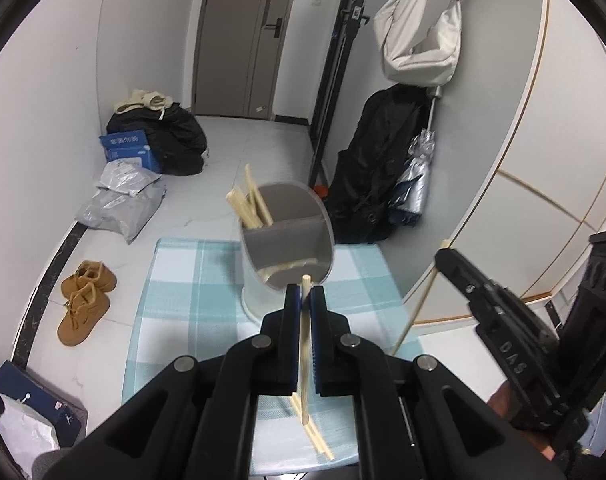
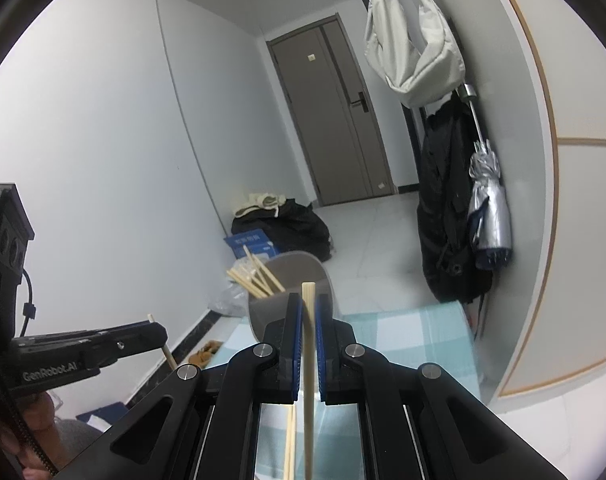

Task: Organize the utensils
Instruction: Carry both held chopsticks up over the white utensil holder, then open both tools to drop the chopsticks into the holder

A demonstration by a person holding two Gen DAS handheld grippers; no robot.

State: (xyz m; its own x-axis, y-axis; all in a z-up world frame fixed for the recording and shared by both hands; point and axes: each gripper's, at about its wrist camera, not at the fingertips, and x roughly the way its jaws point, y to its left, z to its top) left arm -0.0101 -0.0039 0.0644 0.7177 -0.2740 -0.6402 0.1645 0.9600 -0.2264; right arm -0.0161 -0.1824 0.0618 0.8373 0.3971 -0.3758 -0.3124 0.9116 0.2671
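A grey two-compartment utensil holder [image 1: 287,236] stands on the blue checked tablecloth [image 1: 191,292]; several wooden chopsticks [image 1: 249,206] lean in its far-left compartment, one lies in the near one. My left gripper [image 1: 305,294] is shut on a chopstick [image 1: 304,344], held upright just in front of the holder. More chopsticks [image 1: 315,432] lie on the cloth below it. My right gripper [image 2: 309,304] is shut on a chopstick [image 2: 309,360], raised above the table, with the holder [image 2: 291,280] ahead. The right gripper shows in the left wrist view [image 1: 499,312].
On the floor are brown boots [image 1: 85,300], grey parcels [image 1: 121,200], a blue box [image 1: 129,148] and black bags [image 1: 171,136]. A black coat [image 1: 375,168], an umbrella [image 1: 417,176] and a white bag [image 1: 419,32] hang at the right wall.
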